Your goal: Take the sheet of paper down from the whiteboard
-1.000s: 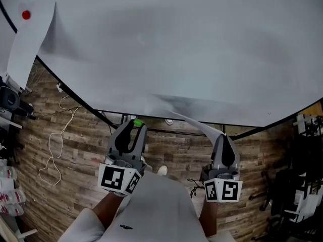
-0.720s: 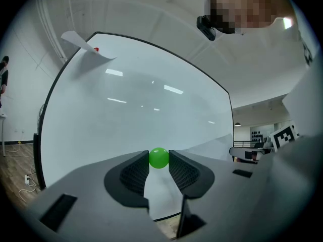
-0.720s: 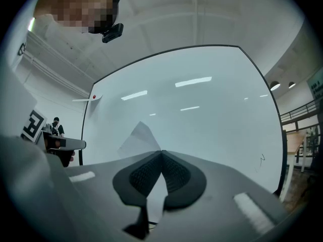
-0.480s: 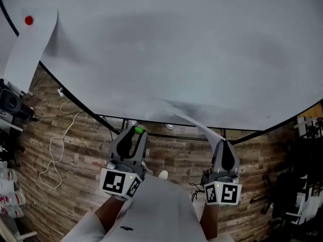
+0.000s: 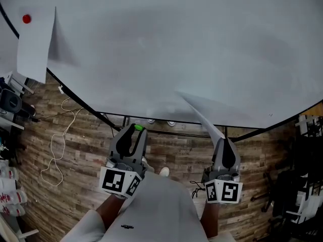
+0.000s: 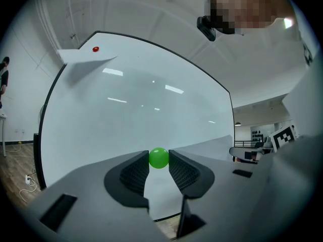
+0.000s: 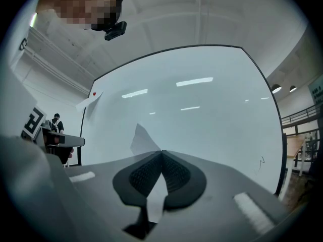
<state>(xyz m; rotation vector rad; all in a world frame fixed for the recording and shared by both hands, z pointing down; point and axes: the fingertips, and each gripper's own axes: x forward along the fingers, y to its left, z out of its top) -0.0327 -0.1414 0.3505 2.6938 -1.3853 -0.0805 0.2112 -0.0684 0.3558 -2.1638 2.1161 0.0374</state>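
A white sheet of paper (image 5: 201,116) runs from the whiteboard (image 5: 166,44) down to my right gripper (image 5: 222,142), which is shut on its lower edge. In the right gripper view the sheet (image 7: 143,139) sticks up past the closed gripper (image 7: 161,154). My left gripper (image 5: 135,130) is shut on a small green ball magnet (image 5: 137,128), seen pinched between the pads (image 6: 158,158). A second sheet (image 5: 35,44) hangs at the board's upper left under a red magnet (image 5: 26,18).
Below the board's black frame lies a wooden floor (image 5: 75,150) with a loose white cable (image 5: 53,150). Dark equipment stands at the left (image 5: 10,102) and right (image 5: 305,175) edges. A person (image 7: 55,121) stands far off beside the board.
The free end of the held sheet has swung to the right along the board. The pinned sheet at the upper left now hangs straighter. Both grippers stay where they were.
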